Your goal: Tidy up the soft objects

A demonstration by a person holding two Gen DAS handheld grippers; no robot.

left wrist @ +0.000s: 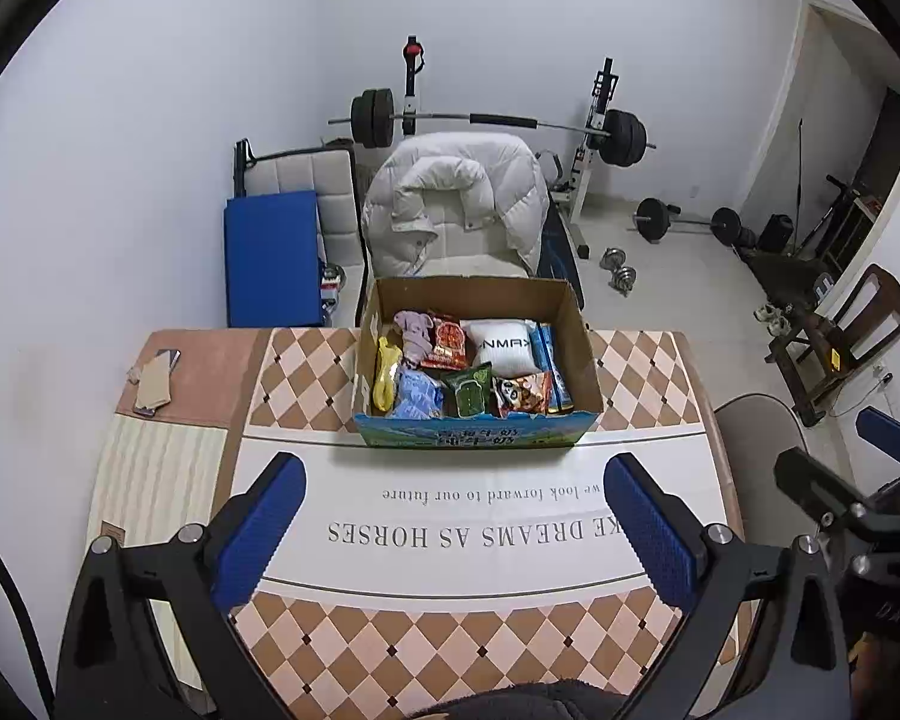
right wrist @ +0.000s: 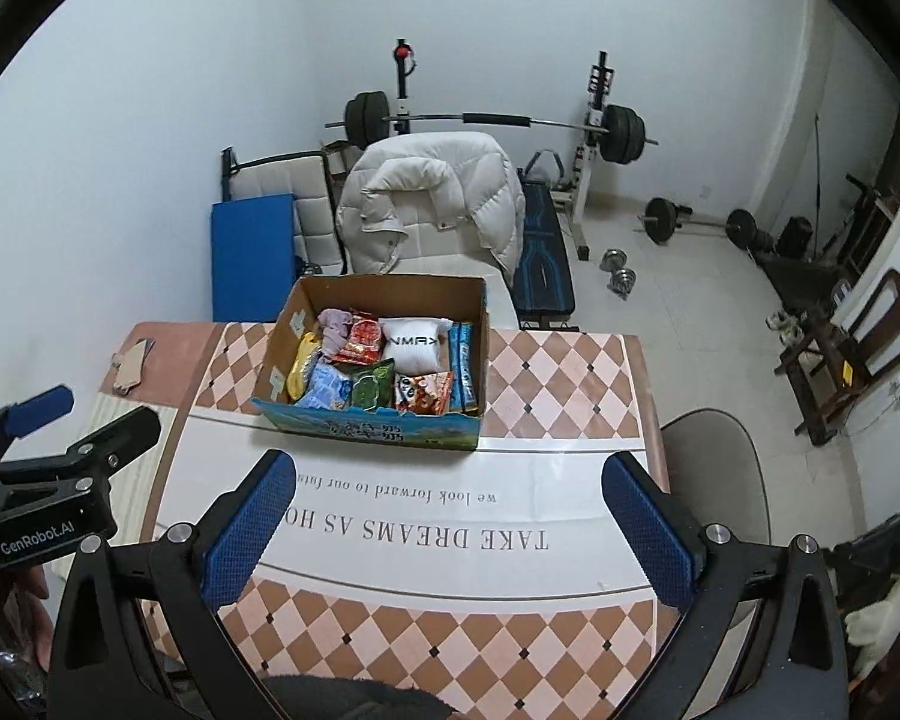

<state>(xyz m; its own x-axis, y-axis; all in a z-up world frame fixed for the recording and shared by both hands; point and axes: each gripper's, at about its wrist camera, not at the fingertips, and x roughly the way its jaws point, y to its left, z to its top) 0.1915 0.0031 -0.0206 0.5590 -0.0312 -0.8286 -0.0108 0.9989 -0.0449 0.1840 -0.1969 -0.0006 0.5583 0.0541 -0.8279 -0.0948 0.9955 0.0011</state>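
2 hand-held grippers hover above a checkered tabletop (left wrist: 642, 372), the left hand-held gripper (left wrist: 453, 516) and the right hand-held gripper (right wrist: 444, 510) each with blue-padded fingers spread wide and empty. Just beyond them, a cardboard box (left wrist: 588, 360) sits on the far half of the tabletop, packed with snack packets, a yellow soft toy (left wrist: 386, 372) and a small white pillow (left wrist: 504, 348). A white puffer jacket (left wrist: 456, 198) drapes a chair behind it.
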